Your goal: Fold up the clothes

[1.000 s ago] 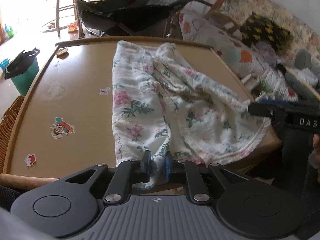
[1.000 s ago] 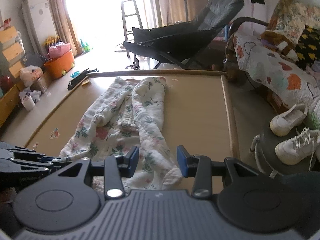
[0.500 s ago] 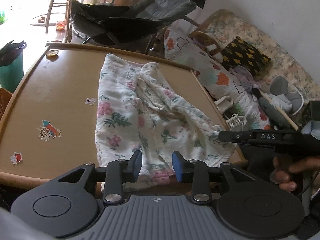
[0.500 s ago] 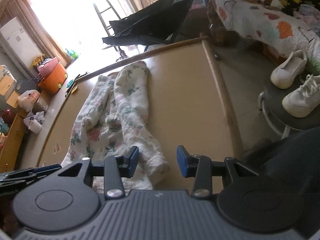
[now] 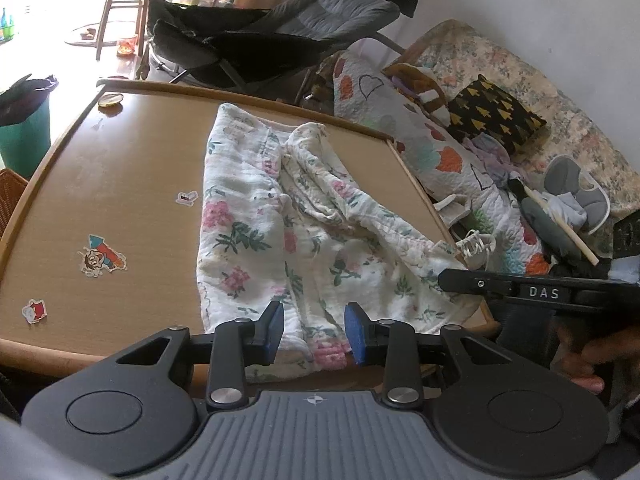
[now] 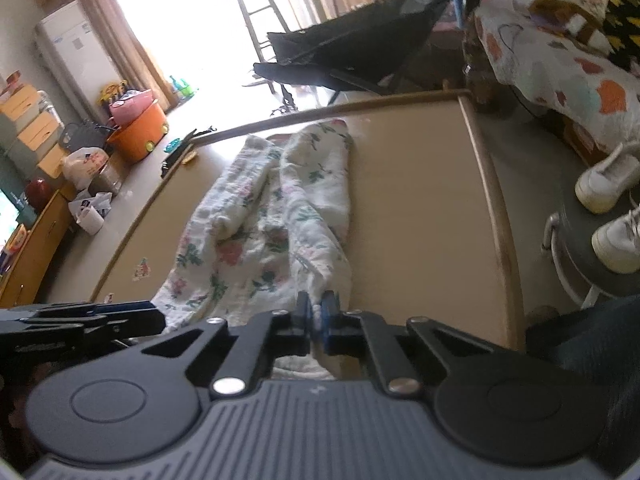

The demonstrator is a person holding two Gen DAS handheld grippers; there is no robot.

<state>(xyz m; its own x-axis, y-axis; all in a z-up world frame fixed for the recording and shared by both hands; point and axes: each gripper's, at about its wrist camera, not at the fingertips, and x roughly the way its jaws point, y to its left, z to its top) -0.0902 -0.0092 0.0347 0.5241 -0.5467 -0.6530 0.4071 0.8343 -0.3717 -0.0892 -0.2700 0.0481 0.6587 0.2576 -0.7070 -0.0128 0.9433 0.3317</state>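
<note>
A white floral garment (image 5: 288, 232) lies crumpled lengthwise on the wooden table (image 5: 120, 184), its near end hanging over the front edge. My left gripper (image 5: 314, 334) is open, its blue pads either side of the garment's near hem without holding it. My right gripper (image 6: 315, 314) is shut on the near right corner of the garment (image 6: 272, 224) and lifts it a little off the table (image 6: 420, 208). The right gripper also shows in the left wrist view (image 5: 444, 280), and the left gripper shows in the right wrist view (image 6: 156, 316).
Stickers (image 5: 102, 260) dot the table's left side. A black folding chair (image 5: 272, 48) stands behind the table. A quilt-covered sofa (image 5: 460, 148) is to the right. White shoes (image 6: 608, 184) sit on a stool right of the table. A green bin (image 5: 24, 136) stands at the left.
My left gripper let go of the garment's near hem and opened. My right gripper, open before, closed on the garment's near right corner.
</note>
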